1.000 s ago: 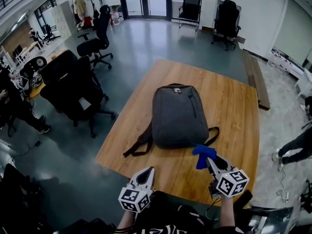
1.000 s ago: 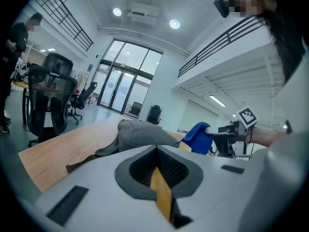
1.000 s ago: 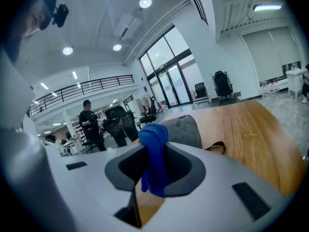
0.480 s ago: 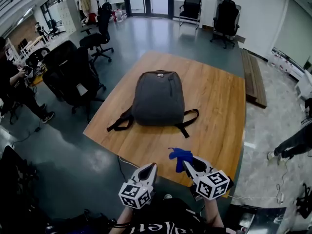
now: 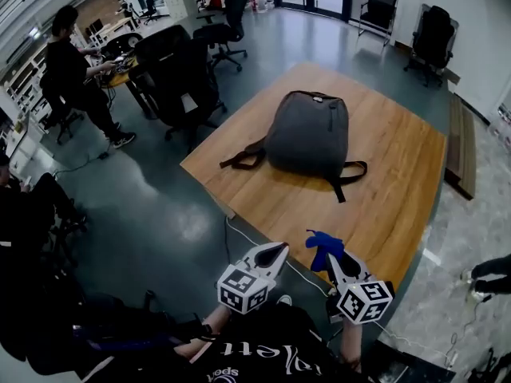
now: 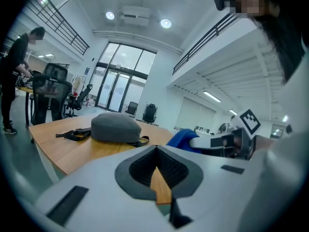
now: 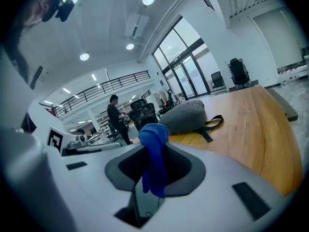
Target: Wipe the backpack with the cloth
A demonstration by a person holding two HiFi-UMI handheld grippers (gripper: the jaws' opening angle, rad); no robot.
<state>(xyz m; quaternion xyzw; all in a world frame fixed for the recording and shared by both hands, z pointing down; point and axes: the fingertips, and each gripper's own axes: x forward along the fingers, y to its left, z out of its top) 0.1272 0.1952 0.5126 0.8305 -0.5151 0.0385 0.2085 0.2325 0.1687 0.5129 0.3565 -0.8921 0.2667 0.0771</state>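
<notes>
We find both tools held low and level, close to the body, pointing far. The left tool (image 5: 277, 249) is closed and empty. Just right of it, the right tool (image 5: 330, 258) is clamped on the blue cloth (image 5: 322, 245). Well beyond, the grey backpack (image 5: 310, 132) lies flat on the wooden tabletop (image 5: 391, 198), straps trailing.

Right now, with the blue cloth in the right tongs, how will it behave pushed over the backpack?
Probably floppy: the blue cloth droops in a limp fold from the right tongs. Likely light, since a small pinch holds it. It should drape over the rounded backpack.
</notes>
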